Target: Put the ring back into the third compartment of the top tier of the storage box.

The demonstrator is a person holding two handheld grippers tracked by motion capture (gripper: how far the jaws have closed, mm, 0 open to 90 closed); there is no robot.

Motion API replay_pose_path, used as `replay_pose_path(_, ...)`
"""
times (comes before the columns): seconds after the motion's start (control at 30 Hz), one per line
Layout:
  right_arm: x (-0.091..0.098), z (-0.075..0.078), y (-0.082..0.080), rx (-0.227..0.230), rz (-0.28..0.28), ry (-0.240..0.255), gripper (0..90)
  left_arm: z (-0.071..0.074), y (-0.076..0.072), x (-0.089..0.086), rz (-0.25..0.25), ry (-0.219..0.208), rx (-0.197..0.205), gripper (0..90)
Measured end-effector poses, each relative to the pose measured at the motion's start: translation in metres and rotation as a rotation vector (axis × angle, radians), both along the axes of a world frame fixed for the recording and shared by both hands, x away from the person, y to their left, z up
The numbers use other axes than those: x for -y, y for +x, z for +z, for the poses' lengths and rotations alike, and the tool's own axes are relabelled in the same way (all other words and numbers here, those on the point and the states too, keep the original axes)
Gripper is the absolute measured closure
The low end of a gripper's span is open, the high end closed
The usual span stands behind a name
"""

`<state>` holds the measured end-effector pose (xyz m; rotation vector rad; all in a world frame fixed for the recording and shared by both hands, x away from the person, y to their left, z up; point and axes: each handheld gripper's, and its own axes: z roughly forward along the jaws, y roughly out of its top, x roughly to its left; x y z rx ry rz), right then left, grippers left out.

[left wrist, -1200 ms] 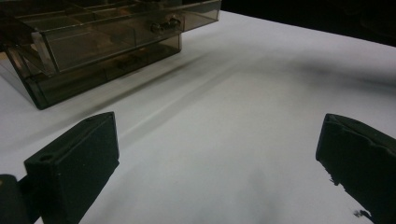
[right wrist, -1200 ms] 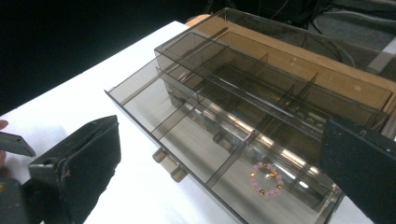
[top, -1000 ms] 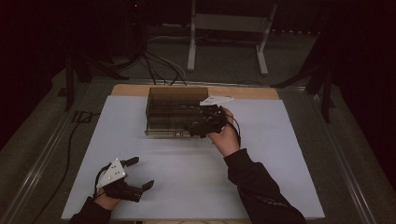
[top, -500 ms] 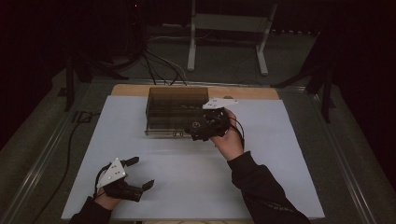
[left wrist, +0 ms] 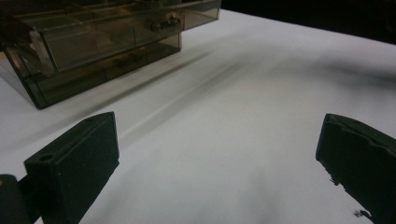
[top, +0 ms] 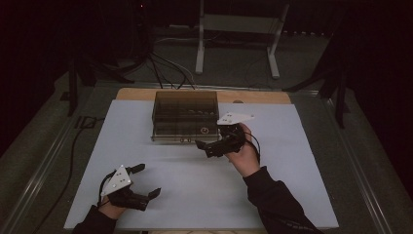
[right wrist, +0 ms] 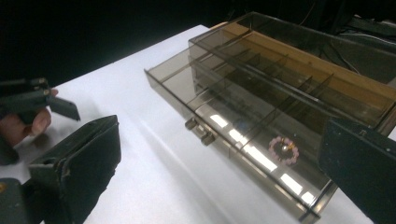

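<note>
A smoked, see-through drawer organiser is seen at the far middle of a white sheet that covers the table. Its lower drawer is pulled out a little toward the person, and a small pink bead bracelet is seen lying inside it, in a compartment toward the right end as viewed from the right gripper. Two small knobs are fixed on the drawer front.

The right gripper is held just in front of the drawer's right part, its jaws set wide apart with nothing between them. Whether it touches the drawer front cannot be told.

The left gripper is held low over the near left part of the sheet, well apart from the organiser, by the left hand. Its jaws are likewise spread apart and empty, and the organiser's corner is seen beyond them.
</note>
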<state>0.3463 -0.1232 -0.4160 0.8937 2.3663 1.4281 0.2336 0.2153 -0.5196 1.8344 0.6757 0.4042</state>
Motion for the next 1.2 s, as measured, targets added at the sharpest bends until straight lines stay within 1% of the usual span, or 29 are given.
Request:
replay_pose_path(0.07, 0.002, -0.003, -0.003, -0.007, 0.003, 0.003, 0.0, 0.000, 0.000, 0.000, -0.001, 0.011, -0.001, 0.5)
replay_pose_path(0.13, 0.004, -0.007, -0.005, -0.013, 0.009, 0.002, 0.0, 0.001, 0.000, 0.000, -0.002, 0.004, 0.005, 0.5)
replay_pose_path(0.2, 0.006, -0.010, -0.008, -0.012, 0.007, -0.003, 0.0, 0.000, -0.001, 0.001, -0.005, 0.007, 0.004, 0.5)
replay_pose_path(0.27, 0.009, -0.013, -0.010, -0.018, 0.010, 0.010, 0.0, 0.000, 0.000, 0.002, -0.006, 0.018, 0.001, 0.5)
replay_pose_path(0.3, 0.011, -0.014, -0.011, -0.022, 0.011, 0.016, 0.0, 0.000, 0.000, 0.002, -0.006, 0.018, 0.001, 0.5)
replay_pose_path(0.33, 0.012, -0.016, -0.012, -0.017, 0.010, 0.013, 0.0, 0.000, 0.000, 0.001, -0.005, 0.007, 0.005, 0.5)
replay_pose_path(0.4, 0.013, -0.018, -0.013, -0.014, 0.012, 0.012, 0.0, 0.000, 0.000, 0.001, -0.001, 0.003, 0.002, 0.5)
replay_pose_path(0.43, 0.017, -0.022, -0.016, -0.016, 0.014, 0.012, 0.0, 0.000, 0.000, 0.000, -0.001, 0.009, 0.000, 0.5)
replay_pose_path(0.47, 0.017, -0.022, -0.016, -0.016, 0.014, 0.012, 0.0, 0.000, 0.000, 0.000, -0.001, 0.009, 0.000, 0.5)
replay_pose_path(0.5, 0.020, -0.026, -0.018, -0.021, 0.023, 0.020, 0.0, 0.000, 0.000, 0.000, 0.000, 0.004, 0.003, 0.5)
replay_pose_path(0.6, 0.023, -0.030, -0.021, -0.016, 0.024, 0.016, 0.0, 0.000, 0.000, 0.001, -0.001, 0.004, 0.003, 0.5)
replay_pose_path(0.63, 0.025, -0.033, -0.023, -0.027, 0.025, 0.015, 0.0, 0.000, 0.000, 0.001, -0.003, 0.015, 0.000, 0.5)
replay_pose_path(0.7, 0.028, -0.037, -0.025, -0.032, 0.029, 0.008, 0.0, 0.000, 0.000, 0.001, -0.003, 0.007, 0.005, 0.5)
replay_pose_path(0.87, 0.032, -0.045, -0.031, -0.032, 0.028, -0.002, 0.0, 0.000, 0.000, 0.001, -0.002, 0.016, -0.001, 0.5)
replay_pose_path(0.97, 0.034, -0.048, -0.032, -0.031, 0.025, -0.007, 0.0, 0.000, 0.000, 0.001, -0.003, 0.006, 0.002, 0.5)
replay_pose_path(1.0, 0.040, -0.052, -0.035, -0.041, 0.012, 0.003, 0.0, -0.001, 0.000, 0.001, -0.003, 0.016, -0.001, 0.5)
replay_pose_path(1.1, 0.045, -0.058, -0.039, -0.050, 0.009, -0.005, 0.0, 0.000, 0.000, 0.001, -0.005, 0.006, 0.000, 0.5)
replay_pose_path(1.17, 0.046, -0.060, -0.041, -0.053, 0.008, -0.003, 0.0, 0.000, 0.000, 0.002, -0.005, 0.010, -0.002, 0.5)
replay_pose_path(1.2, 0.050, -0.065, -0.043, -0.061, 0.003, -0.005, 0.0, -0.001, 0.000, 0.002, -0.005, 0.018, -0.002, 0.5)
